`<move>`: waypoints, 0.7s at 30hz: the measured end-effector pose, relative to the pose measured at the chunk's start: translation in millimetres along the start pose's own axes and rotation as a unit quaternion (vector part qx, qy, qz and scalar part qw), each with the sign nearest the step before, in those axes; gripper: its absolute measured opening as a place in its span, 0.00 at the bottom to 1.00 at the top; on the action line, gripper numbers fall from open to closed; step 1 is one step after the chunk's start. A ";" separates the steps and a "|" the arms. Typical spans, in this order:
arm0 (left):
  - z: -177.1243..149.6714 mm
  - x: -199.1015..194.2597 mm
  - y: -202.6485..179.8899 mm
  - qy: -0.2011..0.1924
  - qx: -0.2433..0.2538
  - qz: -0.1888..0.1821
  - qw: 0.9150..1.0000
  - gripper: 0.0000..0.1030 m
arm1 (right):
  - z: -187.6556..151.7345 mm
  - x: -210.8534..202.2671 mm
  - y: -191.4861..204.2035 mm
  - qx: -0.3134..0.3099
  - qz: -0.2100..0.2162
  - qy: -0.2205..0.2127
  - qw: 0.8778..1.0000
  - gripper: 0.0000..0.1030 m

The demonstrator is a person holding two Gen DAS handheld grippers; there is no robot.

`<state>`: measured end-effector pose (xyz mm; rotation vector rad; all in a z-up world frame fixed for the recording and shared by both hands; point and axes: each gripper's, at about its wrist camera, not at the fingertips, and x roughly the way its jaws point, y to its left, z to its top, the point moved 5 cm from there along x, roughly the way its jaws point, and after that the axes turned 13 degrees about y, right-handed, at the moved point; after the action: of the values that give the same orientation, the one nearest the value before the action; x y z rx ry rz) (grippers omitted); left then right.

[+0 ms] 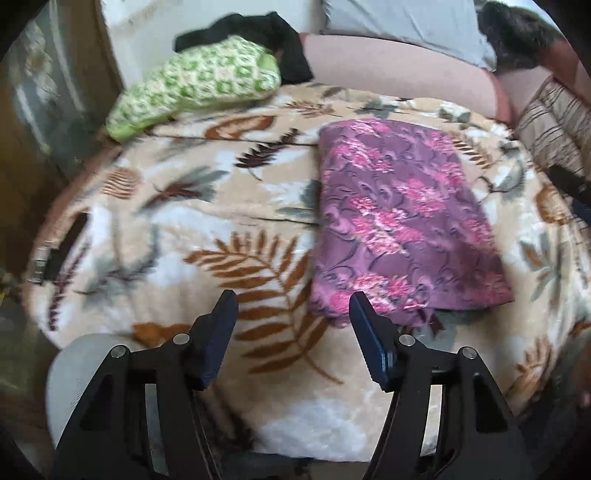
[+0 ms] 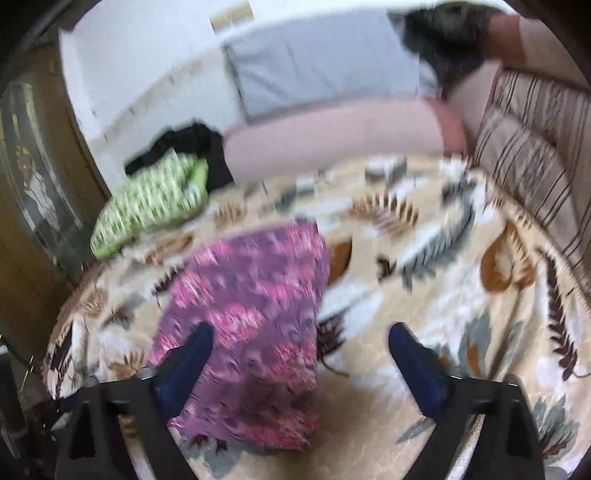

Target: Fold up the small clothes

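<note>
A purple cloth with pink flowers (image 1: 402, 225) lies folded into a flat rectangle on the leaf-patterned blanket (image 1: 207, 229). My left gripper (image 1: 293, 301) is open and empty, just in front of the cloth's near left corner. In the right wrist view, which is blurred, the same purple cloth (image 2: 255, 317) lies below and to the left of centre. My right gripper (image 2: 301, 332) is open and empty above the cloth's right edge. A green and white patterned cloth (image 1: 195, 81) lies bunched at the far left, also in the right wrist view (image 2: 151, 199).
A black garment (image 1: 280, 40) lies behind the green cloth. A pink bolster (image 1: 399, 70) and a grey pillow (image 1: 406, 22) lie along the back. A striped cushion (image 2: 532, 166) is at the right. A dark wooden cabinet (image 2: 33, 206) stands at the left.
</note>
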<state>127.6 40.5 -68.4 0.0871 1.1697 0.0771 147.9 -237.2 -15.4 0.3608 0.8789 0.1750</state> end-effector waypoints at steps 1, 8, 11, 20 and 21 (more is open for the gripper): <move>-0.1 -0.5 -1.8 0.002 -0.006 0.012 1.000 0.61 | -2.0 -0.6 1.9 -0.001 0.000 0.004 1.000 0.93; 0.9 -19.0 -6.0 -0.004 -0.019 0.037 0.999 0.61 | -25.6 -20.9 7.7 0.035 0.037 0.002 0.999 0.93; -0.1 -30.7 -10.2 -0.015 -0.017 0.034 0.999 0.61 | -34.3 -27.8 6.1 0.056 0.028 0.005 0.998 0.93; -7.1 -35.8 -13.8 0.008 0.023 0.000 1.000 0.61 | -54.6 -20.9 41.7 0.005 -0.003 0.076 0.997 0.82; -7.7 -36.4 -11.1 0.007 0.024 0.000 1.000 0.61 | -56.9 -20.7 43.9 0.006 -0.007 0.082 0.997 0.83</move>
<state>106.5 25.8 -39.3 0.1293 1.1852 0.0492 90.5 -189.2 -17.0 0.3542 1.0447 0.1876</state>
